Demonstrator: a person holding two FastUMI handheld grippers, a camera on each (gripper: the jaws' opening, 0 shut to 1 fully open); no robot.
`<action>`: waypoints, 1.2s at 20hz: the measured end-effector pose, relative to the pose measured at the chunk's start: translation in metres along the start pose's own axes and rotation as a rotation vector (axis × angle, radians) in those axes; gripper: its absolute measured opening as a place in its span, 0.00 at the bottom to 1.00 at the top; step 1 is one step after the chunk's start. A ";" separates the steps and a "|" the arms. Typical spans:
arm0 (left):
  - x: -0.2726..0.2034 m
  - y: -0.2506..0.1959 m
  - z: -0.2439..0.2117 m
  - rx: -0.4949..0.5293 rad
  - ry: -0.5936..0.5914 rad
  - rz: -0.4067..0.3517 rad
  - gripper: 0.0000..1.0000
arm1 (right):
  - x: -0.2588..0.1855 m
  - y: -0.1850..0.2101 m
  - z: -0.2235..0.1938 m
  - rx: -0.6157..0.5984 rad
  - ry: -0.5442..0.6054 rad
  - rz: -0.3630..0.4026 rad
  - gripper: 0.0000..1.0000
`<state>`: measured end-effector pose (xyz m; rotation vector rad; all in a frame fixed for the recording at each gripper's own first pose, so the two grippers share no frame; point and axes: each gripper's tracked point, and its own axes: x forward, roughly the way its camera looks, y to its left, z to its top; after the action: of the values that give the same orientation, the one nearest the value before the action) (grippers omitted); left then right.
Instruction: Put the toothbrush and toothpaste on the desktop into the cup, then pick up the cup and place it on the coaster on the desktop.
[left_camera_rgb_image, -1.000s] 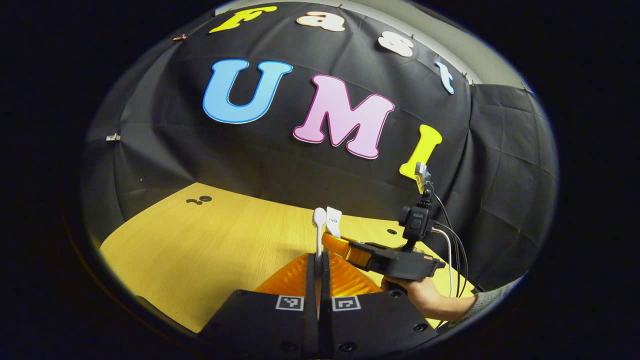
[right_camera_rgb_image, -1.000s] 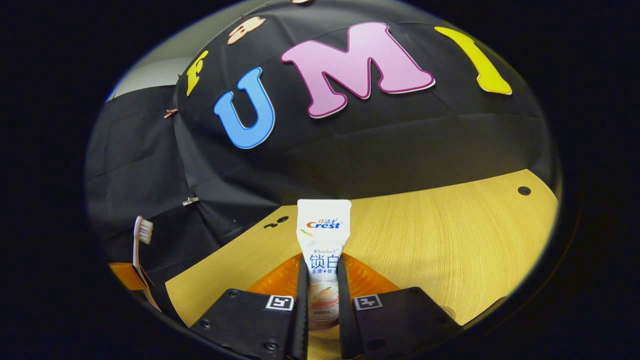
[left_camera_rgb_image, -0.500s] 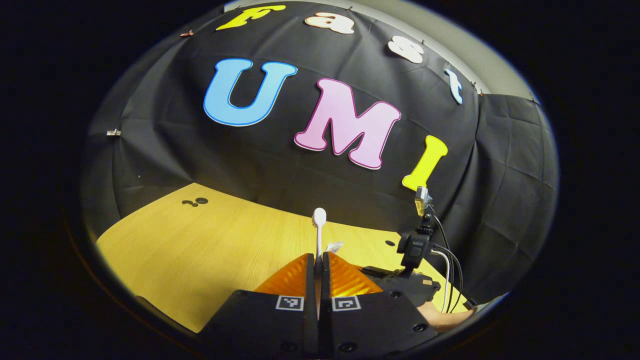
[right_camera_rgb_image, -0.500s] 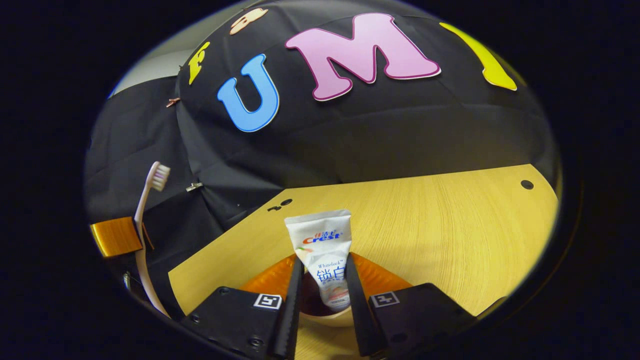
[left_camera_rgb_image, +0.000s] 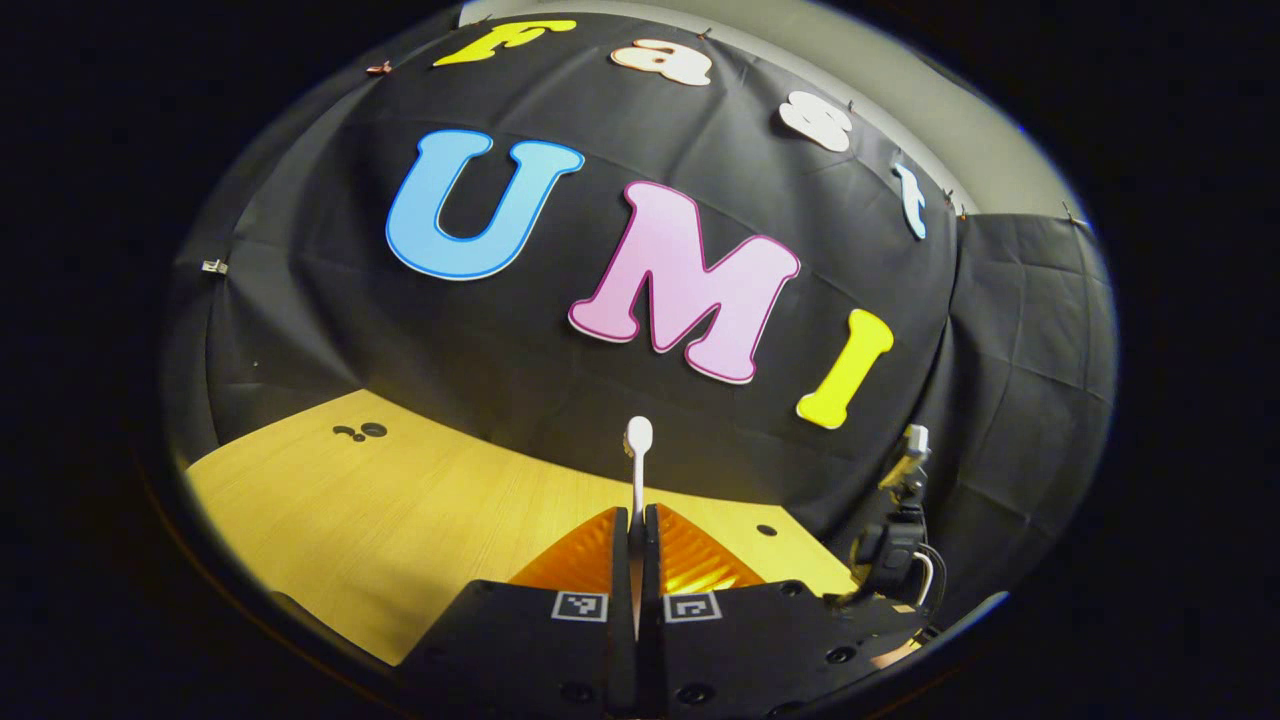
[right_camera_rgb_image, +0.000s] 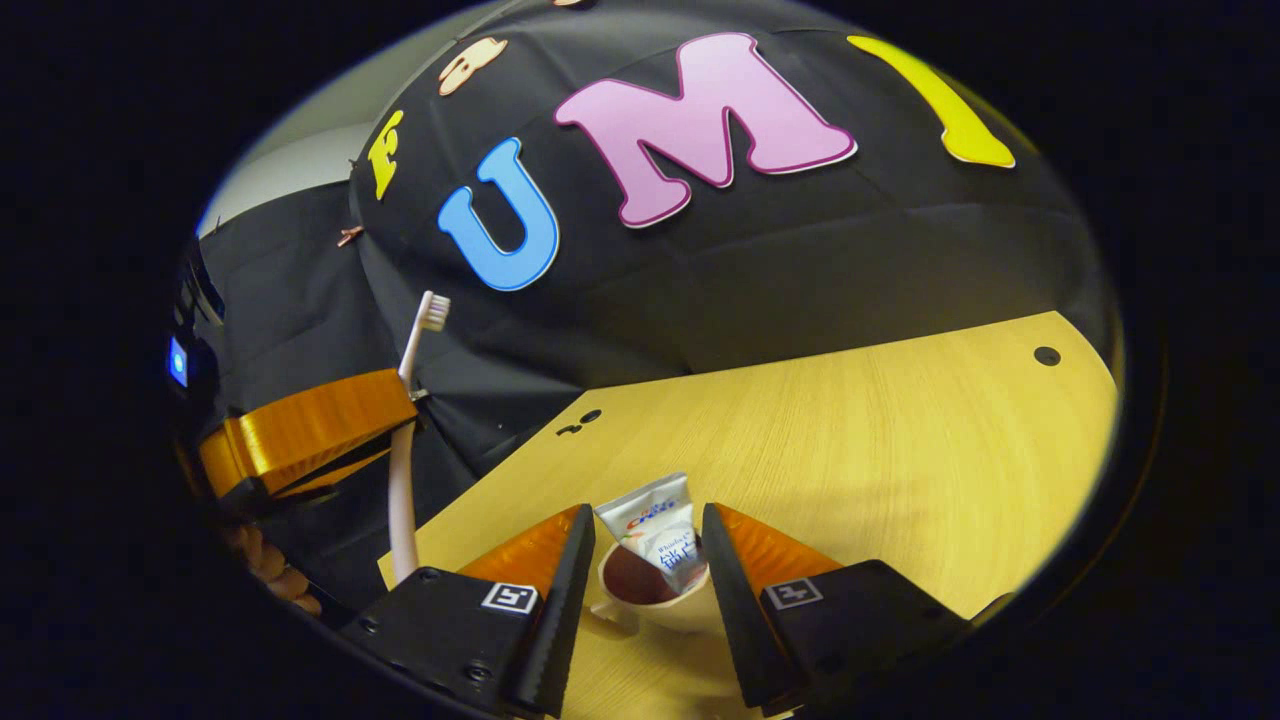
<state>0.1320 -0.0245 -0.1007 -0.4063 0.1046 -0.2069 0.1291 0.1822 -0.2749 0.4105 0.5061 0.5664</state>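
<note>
My left gripper is shut on the handle of a white toothbrush, which stands upright above the wooden desktop. In the right gripper view, a white toothpaste tube leans inside a pale cup on the desktop. My right gripper hangs open just above the cup, one finger on each side of the tube and neither touching it. To the left in that view, the left gripper holds the toothbrush bristles up, apart from the cup.
Small dark holes mark the desktop at its far left and far right. The black cloth wall closes off the back. The right gripper's body and cables sit low at the right of the left gripper view.
My right gripper opened and let go of the toothpaste, which dropped into the cup. The left gripper with the toothbrush has come closer to the cup.
</note>
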 end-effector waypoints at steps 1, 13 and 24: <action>0.006 -0.002 0.004 -0.007 -0.017 -0.003 0.06 | -0.010 -0.002 0.005 -0.003 -0.009 0.001 0.67; 0.052 -0.017 -0.004 0.046 -0.170 -0.061 0.06 | -0.114 -0.039 -0.030 0.079 0.030 -0.060 0.66; 0.089 -0.025 -0.077 0.217 -0.103 -0.185 0.06 | -0.141 -0.055 -0.048 0.092 0.041 -0.083 0.67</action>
<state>0.2028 -0.0955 -0.1667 -0.2092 -0.0568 -0.3756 0.0219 0.0665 -0.2930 0.4635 0.5875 0.4736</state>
